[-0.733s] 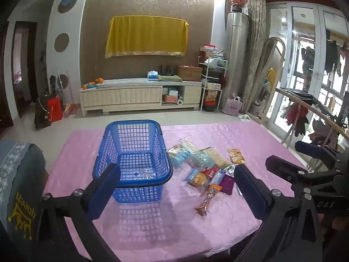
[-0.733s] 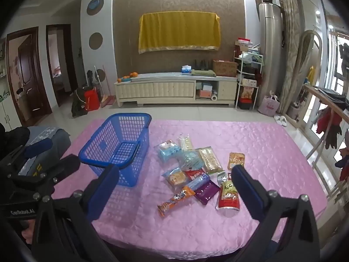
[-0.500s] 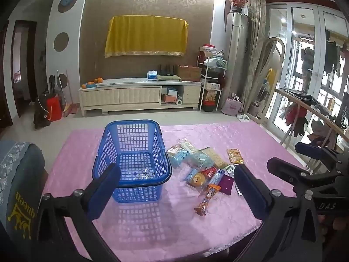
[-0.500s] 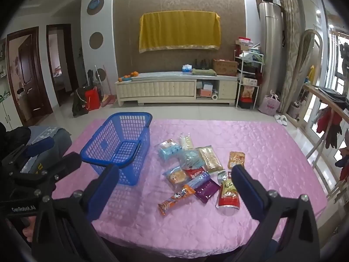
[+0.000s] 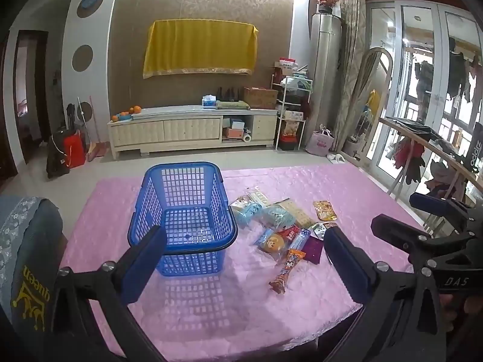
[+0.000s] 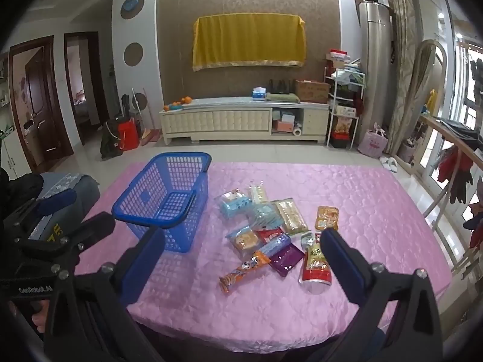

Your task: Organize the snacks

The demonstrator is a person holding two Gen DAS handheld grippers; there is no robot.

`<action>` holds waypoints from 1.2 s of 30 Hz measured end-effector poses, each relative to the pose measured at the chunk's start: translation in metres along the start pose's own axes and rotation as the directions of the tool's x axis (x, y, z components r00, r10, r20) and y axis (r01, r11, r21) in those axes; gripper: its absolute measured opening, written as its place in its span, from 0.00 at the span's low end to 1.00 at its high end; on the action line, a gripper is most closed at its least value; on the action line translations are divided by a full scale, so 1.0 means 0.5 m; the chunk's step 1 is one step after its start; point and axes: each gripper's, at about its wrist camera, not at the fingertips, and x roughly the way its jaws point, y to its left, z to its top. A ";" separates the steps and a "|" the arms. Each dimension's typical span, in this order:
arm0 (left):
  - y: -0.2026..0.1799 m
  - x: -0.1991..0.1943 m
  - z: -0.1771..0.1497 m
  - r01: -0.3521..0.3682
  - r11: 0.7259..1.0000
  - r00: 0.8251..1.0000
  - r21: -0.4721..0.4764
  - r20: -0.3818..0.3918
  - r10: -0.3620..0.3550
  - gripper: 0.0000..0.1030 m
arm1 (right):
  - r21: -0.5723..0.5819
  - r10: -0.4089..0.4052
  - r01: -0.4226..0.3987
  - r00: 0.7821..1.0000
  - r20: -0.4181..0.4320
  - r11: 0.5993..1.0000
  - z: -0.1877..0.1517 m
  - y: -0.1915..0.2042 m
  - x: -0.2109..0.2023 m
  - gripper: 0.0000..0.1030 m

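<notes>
One blue plastic basket is being shown standing upright and empty on the left part of a table covered by one pink quilted cloth. A loose cluster of snack packets is being shown lying just to the right of the basket, apart from it; about a dozen are being counted, several overlapping, so the exact number cannot be told. Among them are being distinguished two pale blue packets, one long orange bar nearest the table's front edge, one purple packet, one red-and-white pouch and one orange pouch set slightly apart on the right. Two grippers are being held above the near edge of the table: the left gripper and the right gripper are both being held with jaws spread wide, nothing being gripped between them.
</notes>
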 end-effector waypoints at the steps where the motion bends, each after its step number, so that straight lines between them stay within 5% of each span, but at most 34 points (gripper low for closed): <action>1: -0.001 0.000 0.002 0.000 1.000 1.000 -0.001 -0.002 0.000 1.00 | 0.000 0.001 -0.001 1.000 0.000 1.000 -0.002 0.000 0.000 1.00; 36: 0.003 -0.009 -0.004 0.004 1.000 1.000 -0.007 -0.011 -0.004 1.00 | -0.008 0.028 -0.029 0.999 -0.034 1.000 -0.001 0.007 -0.003 1.00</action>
